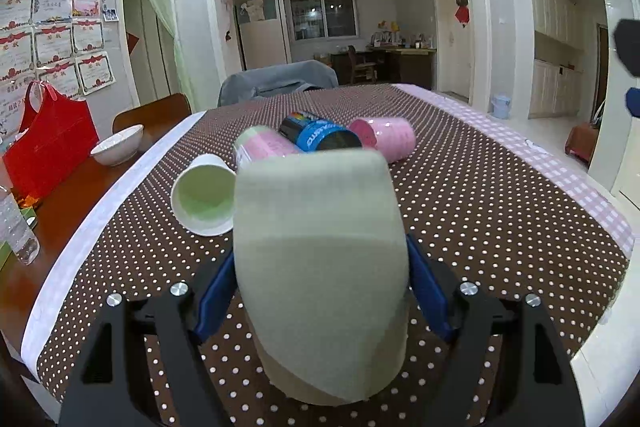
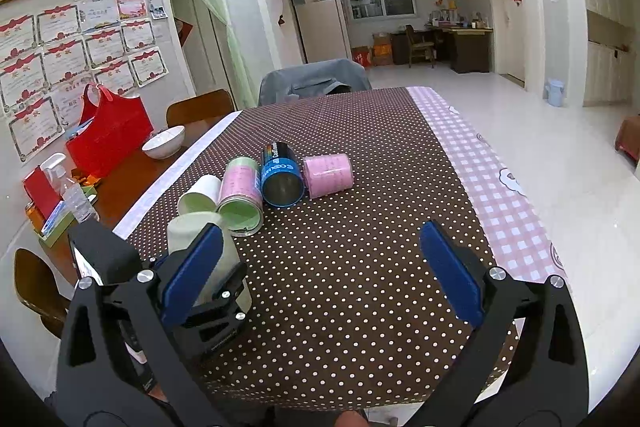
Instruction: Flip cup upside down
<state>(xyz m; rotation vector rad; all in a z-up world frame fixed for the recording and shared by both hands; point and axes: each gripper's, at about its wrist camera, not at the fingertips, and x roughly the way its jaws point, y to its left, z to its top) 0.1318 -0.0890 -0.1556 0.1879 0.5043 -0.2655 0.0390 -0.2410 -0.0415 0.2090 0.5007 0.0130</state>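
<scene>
My left gripper point(image 1: 320, 291) is shut on a pale green cup point(image 1: 320, 267), blue pads on both its sides. The cup stands upside down, closed base up, its rim at the polka-dot tablecloth point(image 1: 480, 211). In the right wrist view the same cup point(image 2: 224, 267) shows behind my right gripper's left finger, with the left gripper's black frame around it. My right gripper point(image 2: 324, 267) is open and empty above the cloth, to the right of the cup.
Several cups lie on their sides further back: a white one point(image 1: 204, 195), a pink-green one point(image 2: 240, 199), a blue-black one point(image 2: 280, 179), a pink one point(image 2: 328, 173). A white bowl point(image 1: 118, 145), red bag point(image 1: 48, 147) and water bottle point(image 1: 16, 227) sit on the wooden table at left.
</scene>
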